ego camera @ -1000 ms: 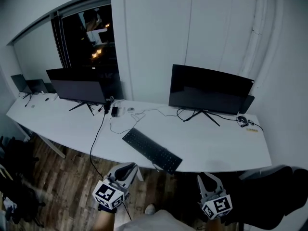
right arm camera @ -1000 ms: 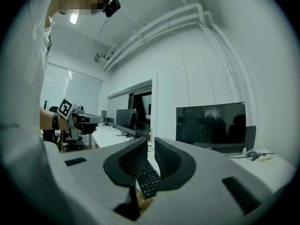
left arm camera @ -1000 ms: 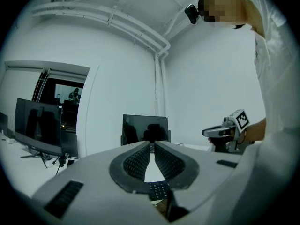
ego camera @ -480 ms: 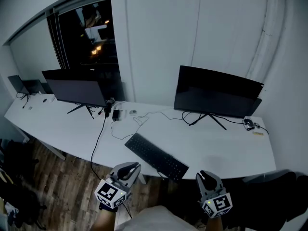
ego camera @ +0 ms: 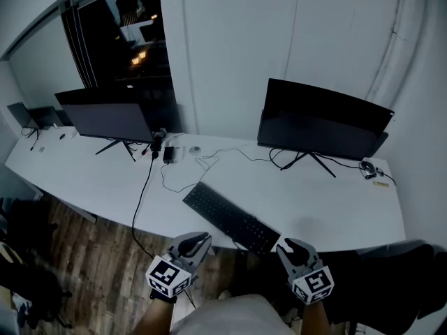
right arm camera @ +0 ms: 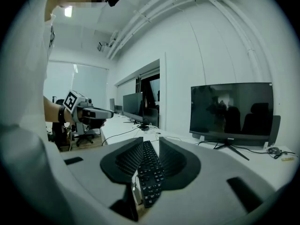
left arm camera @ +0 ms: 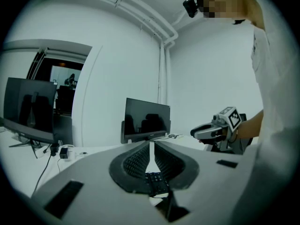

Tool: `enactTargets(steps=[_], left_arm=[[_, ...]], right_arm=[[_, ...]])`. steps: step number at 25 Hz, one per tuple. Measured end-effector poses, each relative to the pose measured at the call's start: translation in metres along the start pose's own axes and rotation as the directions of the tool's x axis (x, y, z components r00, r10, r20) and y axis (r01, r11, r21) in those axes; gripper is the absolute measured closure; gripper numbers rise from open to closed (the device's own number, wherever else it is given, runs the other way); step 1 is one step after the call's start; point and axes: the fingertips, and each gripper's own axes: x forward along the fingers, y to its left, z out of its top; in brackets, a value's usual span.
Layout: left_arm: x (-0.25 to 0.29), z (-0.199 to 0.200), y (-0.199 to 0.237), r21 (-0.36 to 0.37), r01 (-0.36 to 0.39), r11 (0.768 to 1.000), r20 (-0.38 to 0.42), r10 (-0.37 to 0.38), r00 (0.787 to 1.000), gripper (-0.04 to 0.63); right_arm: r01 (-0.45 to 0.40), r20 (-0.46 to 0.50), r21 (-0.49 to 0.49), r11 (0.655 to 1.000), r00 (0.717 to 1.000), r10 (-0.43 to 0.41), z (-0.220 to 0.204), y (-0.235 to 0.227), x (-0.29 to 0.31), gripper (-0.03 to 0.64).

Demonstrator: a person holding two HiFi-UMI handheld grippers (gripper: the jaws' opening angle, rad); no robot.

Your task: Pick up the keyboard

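A black keyboard (ego camera: 230,217) lies slantwise on the white desk (ego camera: 98,180), its near end close to the front edge. My left gripper (ego camera: 199,239) hangs over the floor just short of that edge, left of the keyboard's near end, jaws shut and empty. My right gripper (ego camera: 285,243) sits just right of that end, jaws a little apart with nothing between them. In the left gripper view the keyboard (left arm camera: 157,183) shows low behind the gripper (left arm camera: 151,143). In the right gripper view the keyboard (right arm camera: 149,170) runs away through the gripper (right arm camera: 151,139).
Two dark monitors (ego camera: 321,121) (ego camera: 108,117) stand at the back of the desk. A black cable (ego camera: 145,183) drops over the front edge to the wooden floor (ego camera: 91,271). A dark chair (ego camera: 398,278) stands at the right.
Both grippers have moved forward and closer to the desk's front edge and the keyboard's near end. The right jaws have parted a little. The keyboard has not moved.
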Motion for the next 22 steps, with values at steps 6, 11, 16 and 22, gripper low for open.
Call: enactTargets(steps=[6,11,16,22], left_arm=[[0.012,-0.042,-0.01,-0.045,0.026,0.999,-0.103,-0.031,0.994,0.566],[0.022,-0.079,-0.019,-0.097,0.034,0.995,-0.191,-0.052,0.98,0.566],[0.044,-0.102,-0.027,-0.139,0.034,0.99,-0.225,-0.065,0.972,0.565],[0.071,-0.133,-0.031,-0.395,-0.015,0.918,-0.253,-0.093,0.963,0.565]], right_arm=[[-0.073,-0.104,-0.008,0.997,0.992,0.072,-0.04,-0.003,0.028,0.497],[-0.143,-0.196,-0.028,0.989,0.971,0.135,-0.068,-0.009,0.054,0.484],[-0.208,-0.251,-0.049,0.977,0.949,0.189,-0.085,-0.014,0.08,0.464],[-0.281,-0.368,-0.013,0.96,0.894,0.257,-0.123,-0.027,0.109,0.436]])
